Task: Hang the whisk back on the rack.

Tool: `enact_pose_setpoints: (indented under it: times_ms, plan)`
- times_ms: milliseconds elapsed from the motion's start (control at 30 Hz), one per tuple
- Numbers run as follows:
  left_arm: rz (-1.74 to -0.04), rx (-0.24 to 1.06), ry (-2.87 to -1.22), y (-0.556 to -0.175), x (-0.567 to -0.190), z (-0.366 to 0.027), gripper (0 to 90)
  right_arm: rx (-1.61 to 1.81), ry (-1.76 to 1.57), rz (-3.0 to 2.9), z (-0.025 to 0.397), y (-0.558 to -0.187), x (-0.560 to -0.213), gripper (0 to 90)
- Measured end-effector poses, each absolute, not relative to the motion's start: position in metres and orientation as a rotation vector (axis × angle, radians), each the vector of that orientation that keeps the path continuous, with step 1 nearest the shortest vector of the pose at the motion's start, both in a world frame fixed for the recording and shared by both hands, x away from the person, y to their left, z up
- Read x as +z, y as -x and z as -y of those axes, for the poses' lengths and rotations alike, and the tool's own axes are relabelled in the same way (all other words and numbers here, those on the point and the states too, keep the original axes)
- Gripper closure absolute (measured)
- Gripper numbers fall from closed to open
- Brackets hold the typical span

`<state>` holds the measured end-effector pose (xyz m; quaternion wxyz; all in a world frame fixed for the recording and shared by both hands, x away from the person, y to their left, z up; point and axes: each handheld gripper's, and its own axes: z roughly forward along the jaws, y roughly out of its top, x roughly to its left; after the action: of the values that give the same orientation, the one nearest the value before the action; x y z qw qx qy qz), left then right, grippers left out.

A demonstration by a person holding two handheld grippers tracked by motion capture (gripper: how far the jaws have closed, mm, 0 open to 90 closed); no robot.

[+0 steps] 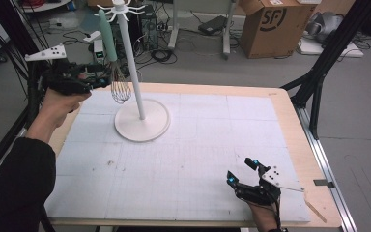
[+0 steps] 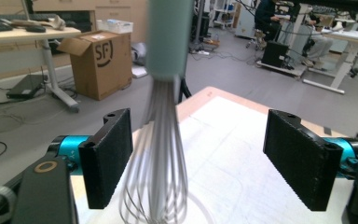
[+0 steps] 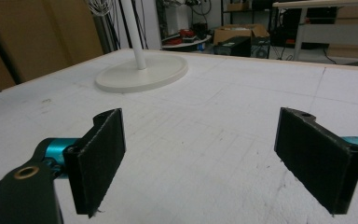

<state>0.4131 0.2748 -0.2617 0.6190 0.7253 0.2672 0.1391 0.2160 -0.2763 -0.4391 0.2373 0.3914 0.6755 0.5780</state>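
Left gripper [image 2: 198, 158]: jaws wide apart, whisk [image 2: 161, 154] hanging between them, wires nearer left pad, contact not discernible. Whisk [image 1: 116, 72]: teal handle, wire head down, suspended from hook at top of white stand [image 1: 136, 72], beside pole. Stand: round base on white mat [image 1: 198, 159], far-left area. Right gripper [image 1: 246, 174]: jaws spread, nothing between, low over mat near front-right corner, well apart from stand. Cardboard box [image 1: 270, 26] on floor beyond table.

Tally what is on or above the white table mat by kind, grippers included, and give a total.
Whisk, hanging from the stand: 1
White hook stand: 1
Grippers: 2, the left gripper open around the whisk wires, the right gripper open over the mat
Total: 4
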Motion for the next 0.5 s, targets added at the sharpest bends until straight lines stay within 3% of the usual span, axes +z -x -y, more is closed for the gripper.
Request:
enact_pose_setpoints:
  times_ms: [500]
  plan:
    - [-0.548, 0.269, -1.685, -0.37, -0.297, -0.242, 20.0, 1.578, -1.063, -1.858, 0.272, -0.215, -0.438, 15.5]
